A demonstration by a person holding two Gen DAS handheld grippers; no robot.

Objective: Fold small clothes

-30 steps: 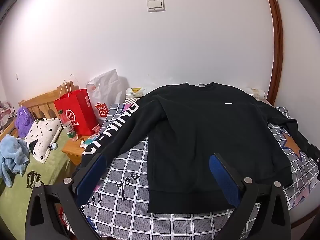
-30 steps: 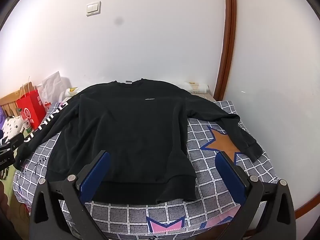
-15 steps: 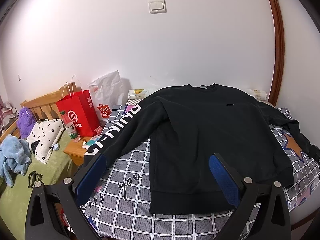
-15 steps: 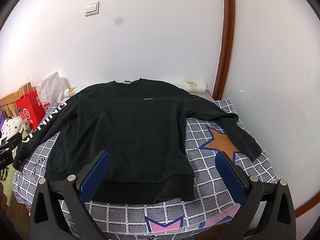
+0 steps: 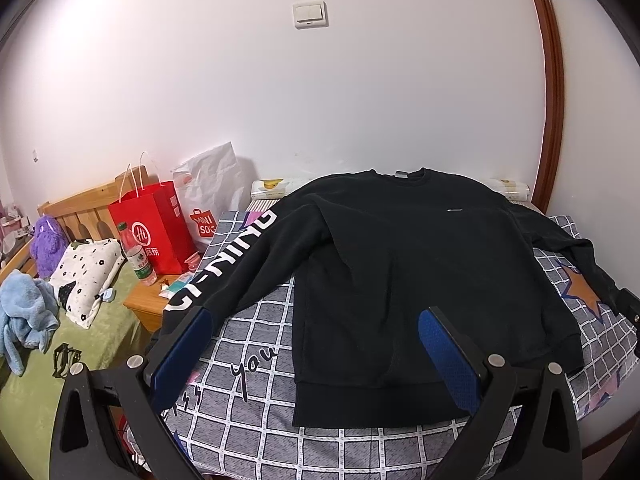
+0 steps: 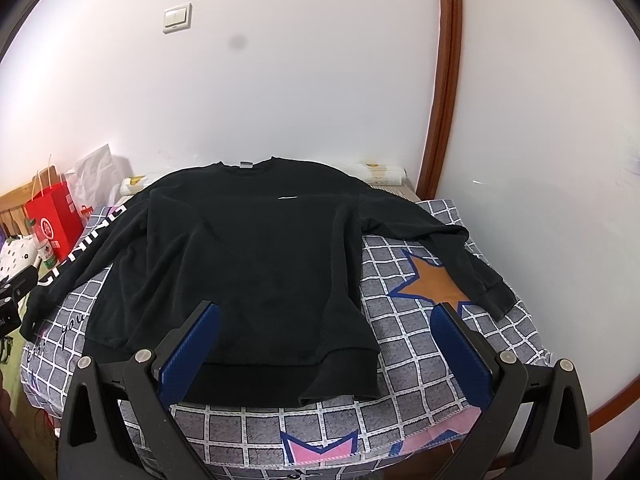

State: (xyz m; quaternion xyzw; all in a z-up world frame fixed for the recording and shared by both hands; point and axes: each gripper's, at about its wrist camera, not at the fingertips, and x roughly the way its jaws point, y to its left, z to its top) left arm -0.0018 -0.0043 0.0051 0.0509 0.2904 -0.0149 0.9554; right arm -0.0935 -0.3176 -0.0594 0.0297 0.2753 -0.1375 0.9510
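On the grey checked quilt a black long-sleeved cotton sweatshirt lies flat, sleeves spread, while left gripper and right gripper hover above its hem, jaws wide apart, empty.

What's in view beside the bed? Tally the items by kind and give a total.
Bags: 2, red paper bag and white Miniso bag
Bottles: 1, green-labelled bottle
Plush toys: 2, purple and blue
Pillows: 1, floral
Total: 6
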